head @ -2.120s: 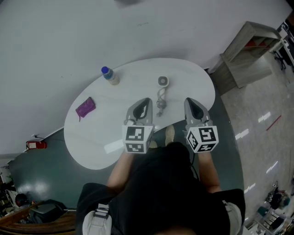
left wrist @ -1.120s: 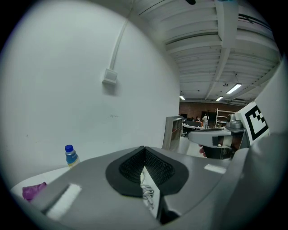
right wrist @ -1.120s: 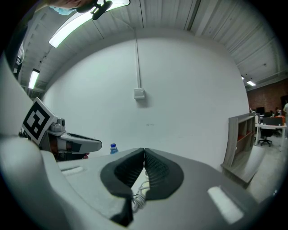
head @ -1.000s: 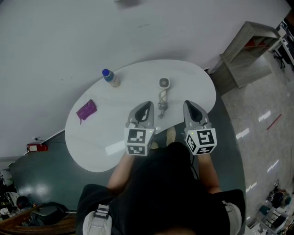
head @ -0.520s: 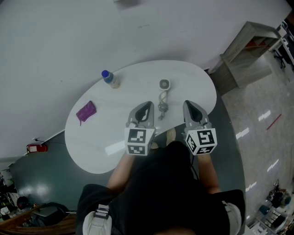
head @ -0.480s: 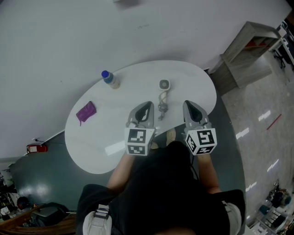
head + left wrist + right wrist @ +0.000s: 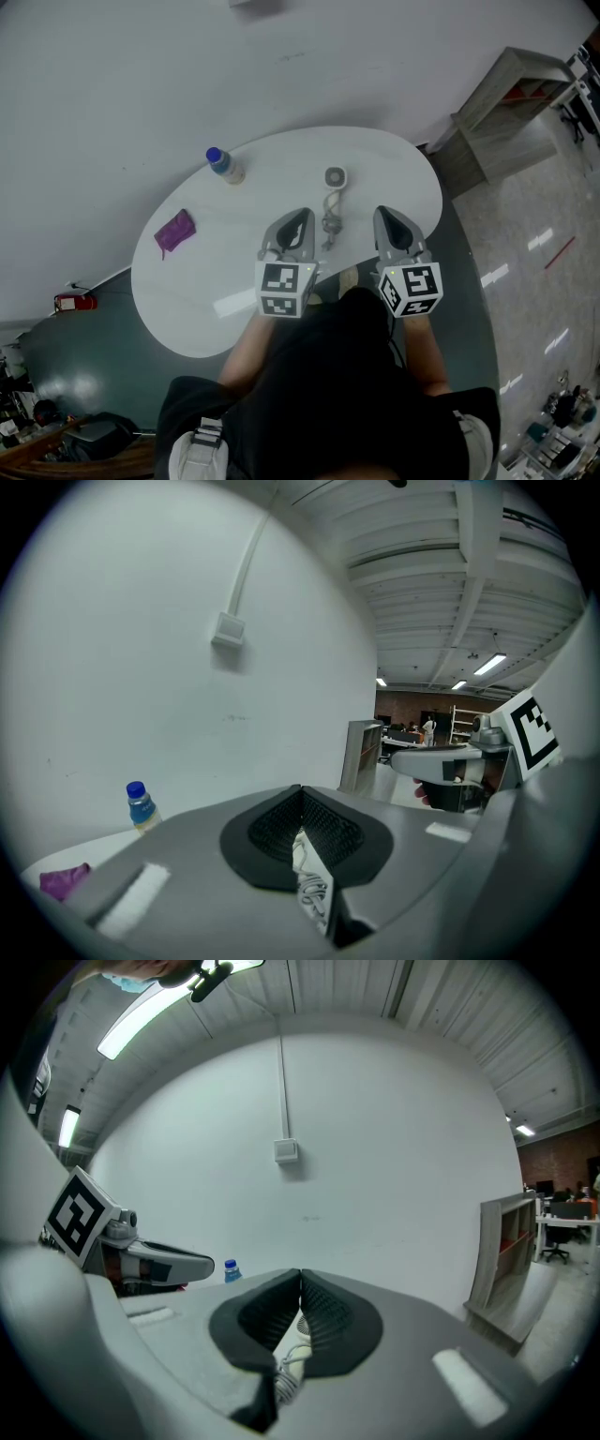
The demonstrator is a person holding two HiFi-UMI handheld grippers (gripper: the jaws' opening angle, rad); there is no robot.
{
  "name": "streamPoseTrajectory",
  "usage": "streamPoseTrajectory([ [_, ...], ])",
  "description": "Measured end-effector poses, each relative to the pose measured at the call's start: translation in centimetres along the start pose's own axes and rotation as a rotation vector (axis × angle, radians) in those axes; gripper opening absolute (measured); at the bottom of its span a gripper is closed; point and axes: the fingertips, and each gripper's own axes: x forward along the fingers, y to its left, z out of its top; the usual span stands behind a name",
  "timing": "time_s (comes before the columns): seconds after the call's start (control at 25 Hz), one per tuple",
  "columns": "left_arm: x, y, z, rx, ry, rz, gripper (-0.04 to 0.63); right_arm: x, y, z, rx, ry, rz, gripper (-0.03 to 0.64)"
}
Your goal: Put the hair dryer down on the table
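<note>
While both grippers hang level over the near edge of the table [image 7: 384,155], the hair dryer [image 7: 334,177] is down, lying flat on the white oval top, roughly mid-table and just beyond the gripper tips. From the head view it's a small pale thing: a rounded grey-and-white head with a darker ring in the middle, pointing away from the person. Its cord [image 7: 329,221], bunched into tight curls, trails back toward the gap between the two grippers. It's tiny from up here, so whether that ring is the nozzle or the intake I can't say.

Left gripper [image 7: 296,219]: its black ribbed fingers [image 7: 272,829] are pressed together with nothing between them. Through the notch below them you catch the curls of the cord [image 7: 315,890] on the table.

Right gripper [image 7: 388,217]: same story, its fingers [image 7: 330,1316] meeting on a closed seam and empty. Under them sits the dryer's pale head [image 7: 296,1332].

Neither gripper touches the dryer.

Off to the left, well apart from it, stand a blue-capped bottle [image 7: 223,164] near the far rim and a purple cloth [image 7: 174,231] closer to the left edge. A wooden shelf unit [image 7: 506,103] stands on the floor off to the right of the table.
</note>
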Motion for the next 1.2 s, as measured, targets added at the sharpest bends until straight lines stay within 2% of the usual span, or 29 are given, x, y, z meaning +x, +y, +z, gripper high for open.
streamPoseTrajectory([
  [1.2, 4.7, 1.8, -0.3, -0.024, 0.026, 0.007, 0.005, 4.6, -2.0, -0.4, 0.017, 0.035, 0.048, 0.003],
])
